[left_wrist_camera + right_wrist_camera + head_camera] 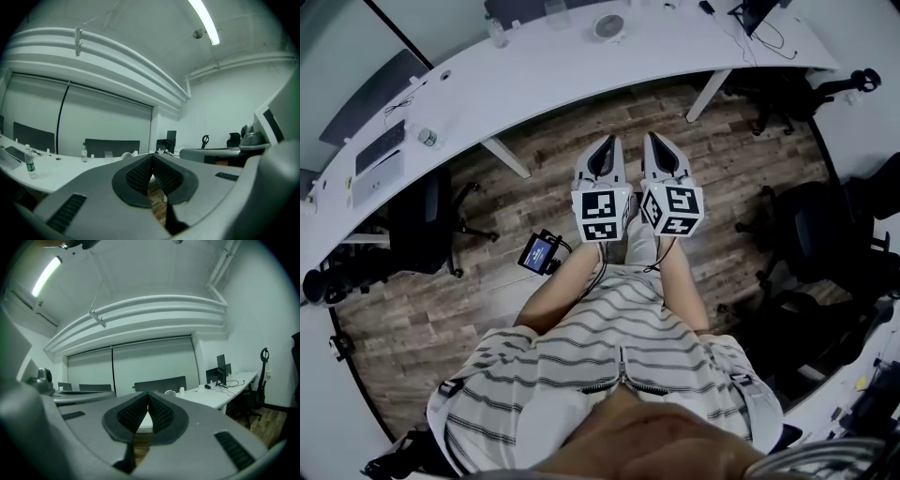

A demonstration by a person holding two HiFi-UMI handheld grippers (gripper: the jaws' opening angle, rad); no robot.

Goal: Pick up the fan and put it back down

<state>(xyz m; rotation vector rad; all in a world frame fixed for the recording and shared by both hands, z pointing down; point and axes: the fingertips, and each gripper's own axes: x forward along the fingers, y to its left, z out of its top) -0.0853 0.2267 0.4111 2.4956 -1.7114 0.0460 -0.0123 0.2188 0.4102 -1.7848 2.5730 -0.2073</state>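
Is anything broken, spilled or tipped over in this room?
Nothing stands out. The fan sits on the white desk, a bottle stands upright, and the left gripper and right gripper are shut and empty.

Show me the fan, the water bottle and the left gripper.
fan (608, 26): head view, middle of its round face.
water bottle (30, 166): left gripper view, its body.
left gripper (608, 141): head view, its shut fingertips.

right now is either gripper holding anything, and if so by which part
Nothing is held. The left gripper and the right gripper both have their jaws shut with nothing between them. The fan sits on the white desk, apart from both.
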